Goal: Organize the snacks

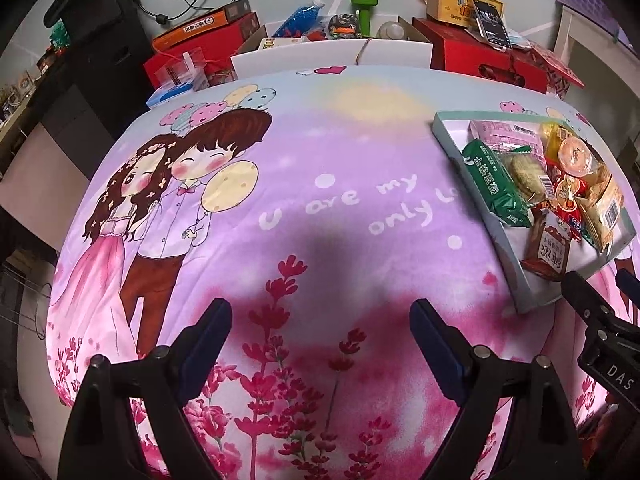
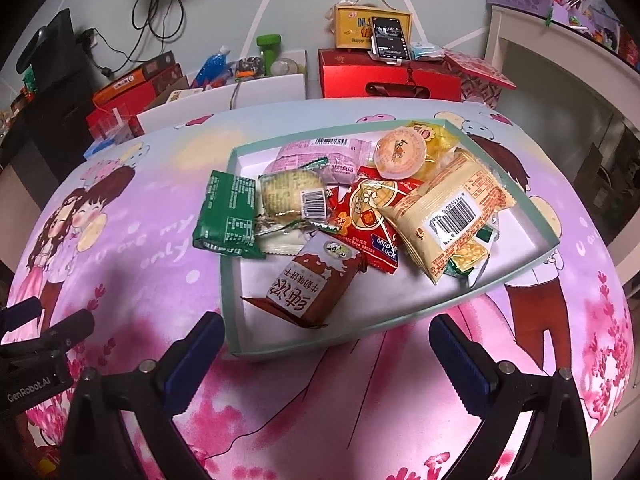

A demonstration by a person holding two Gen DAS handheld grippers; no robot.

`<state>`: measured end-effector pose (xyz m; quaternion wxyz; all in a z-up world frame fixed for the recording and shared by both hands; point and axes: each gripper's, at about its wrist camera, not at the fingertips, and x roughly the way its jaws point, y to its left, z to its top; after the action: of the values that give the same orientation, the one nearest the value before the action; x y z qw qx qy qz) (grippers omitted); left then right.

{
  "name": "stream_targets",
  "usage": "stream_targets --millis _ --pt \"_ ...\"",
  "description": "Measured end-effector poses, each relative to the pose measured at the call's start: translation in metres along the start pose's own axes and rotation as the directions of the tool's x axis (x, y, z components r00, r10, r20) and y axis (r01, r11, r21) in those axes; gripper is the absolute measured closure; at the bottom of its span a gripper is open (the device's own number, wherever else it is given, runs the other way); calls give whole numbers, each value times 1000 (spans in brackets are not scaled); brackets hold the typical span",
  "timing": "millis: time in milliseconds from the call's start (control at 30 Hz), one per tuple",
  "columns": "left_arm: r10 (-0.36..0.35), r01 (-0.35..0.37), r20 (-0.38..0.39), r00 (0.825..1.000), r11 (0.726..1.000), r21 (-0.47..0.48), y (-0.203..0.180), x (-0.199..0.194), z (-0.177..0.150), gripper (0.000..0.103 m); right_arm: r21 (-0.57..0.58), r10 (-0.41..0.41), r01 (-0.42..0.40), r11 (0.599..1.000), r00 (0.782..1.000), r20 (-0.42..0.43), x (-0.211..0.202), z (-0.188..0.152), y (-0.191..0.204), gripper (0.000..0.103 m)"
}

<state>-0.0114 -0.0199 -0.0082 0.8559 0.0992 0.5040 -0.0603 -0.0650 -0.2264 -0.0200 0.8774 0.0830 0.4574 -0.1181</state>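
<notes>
Your left hand-held gripper [image 1: 320, 344] hangs wide apart over the bare middle of the cartoon-printed cloth [image 1: 320, 208] that covers the bench, with nothing between its 2 blue-padded fingers [image 1: 208, 332]. Your right hand-held gripper [image 2: 326, 356] is just as wide and just as empty, its fingertips sitting at the near edge of the shallow tray [image 2: 232, 280], one on each side of the tray's near corner. All the snacks lie in that tray, which sits on the right part of the cloth. The brown biscuit packet [image 2: 312, 284] is nearest to you, lying flat on the tray's white floor. The green packet [image 2: 228, 216] hangs over the tray's left rim, partly out on the cloth, and it touches the clear-wrapped round biscuit [image 2: 292, 196] beside it. Behind those is the pink packet [image 2: 320, 156] against the far wall. The red packet [image 2: 368, 216] lies in the middle of the heap, with the round orange jelly cup [image 2: 400, 152] resting above it and the large pale yellow packet [image 2: 452, 208] spread across the right side, barcode up. A small yellow wrapped sweet [image 2: 436, 136] sits in the far corner. From the left wrist view the same tray [image 1: 504, 248] appears at the right edge, with your right hand-held gripper [image 1: 600, 304] just beside its near end. Beyond the bench, red gift boxes [image 2: 388, 76], a phone [image 2: 390, 38] propped on one of them and a green dumbbell [image 2: 268, 46] stand against the wall.
</notes>
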Motion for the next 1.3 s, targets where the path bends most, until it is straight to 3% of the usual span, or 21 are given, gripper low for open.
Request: stream_targets --millis 1300 --pt "-6 6 5 1000 1000 -6 0 -1 1 13 7 0 1 1000 1000 -27 5 -1 -1 0"
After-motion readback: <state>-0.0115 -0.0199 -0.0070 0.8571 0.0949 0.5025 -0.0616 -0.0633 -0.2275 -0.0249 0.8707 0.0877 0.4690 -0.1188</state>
